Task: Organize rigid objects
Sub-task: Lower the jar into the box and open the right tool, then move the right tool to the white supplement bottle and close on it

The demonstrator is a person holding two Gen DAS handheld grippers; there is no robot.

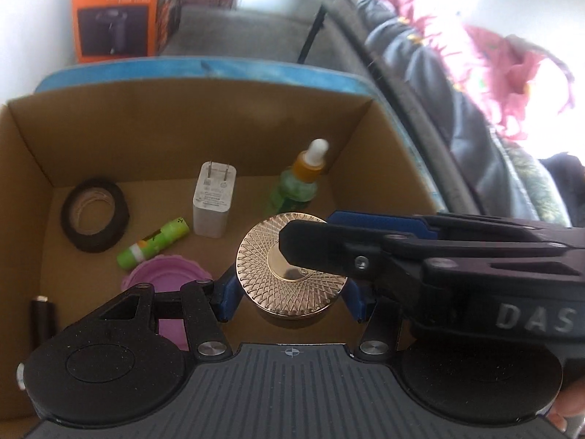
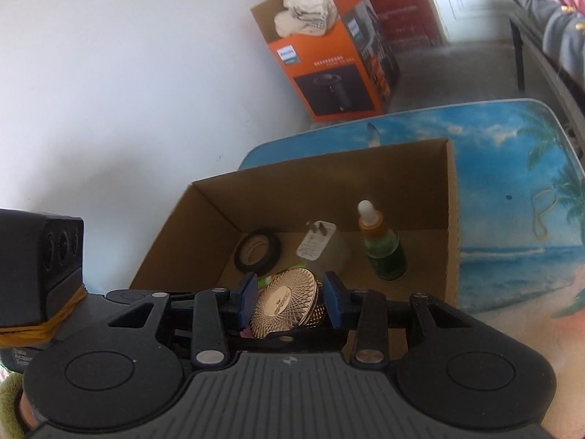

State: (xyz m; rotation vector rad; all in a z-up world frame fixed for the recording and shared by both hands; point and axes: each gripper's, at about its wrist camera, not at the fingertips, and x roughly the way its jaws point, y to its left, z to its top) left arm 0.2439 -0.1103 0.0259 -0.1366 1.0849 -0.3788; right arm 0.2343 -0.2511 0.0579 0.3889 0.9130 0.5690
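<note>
A round gold jar with a patterned lid [image 1: 289, 270] hangs over the open cardboard box [image 1: 204, 109]. My left gripper [image 1: 290, 294] has its blue pads on both sides of the jar. My right gripper [image 2: 289, 298] also grips the same jar [image 2: 285, 301], which looks tilted in the right wrist view. The right gripper's black body [image 1: 420, 252] reaches in from the right over the lid in the left wrist view.
In the box lie a black tape roll [image 1: 95, 216], a white charger [image 1: 214, 201], a green dropper bottle [image 1: 298, 183], a green tube [image 1: 153, 243], a pink lid [image 1: 164, 278] and a dark cylinder [image 1: 42, 316]. The box sits on a beach-print table [image 2: 512, 183]. An orange carton [image 2: 336, 55] stands behind.
</note>
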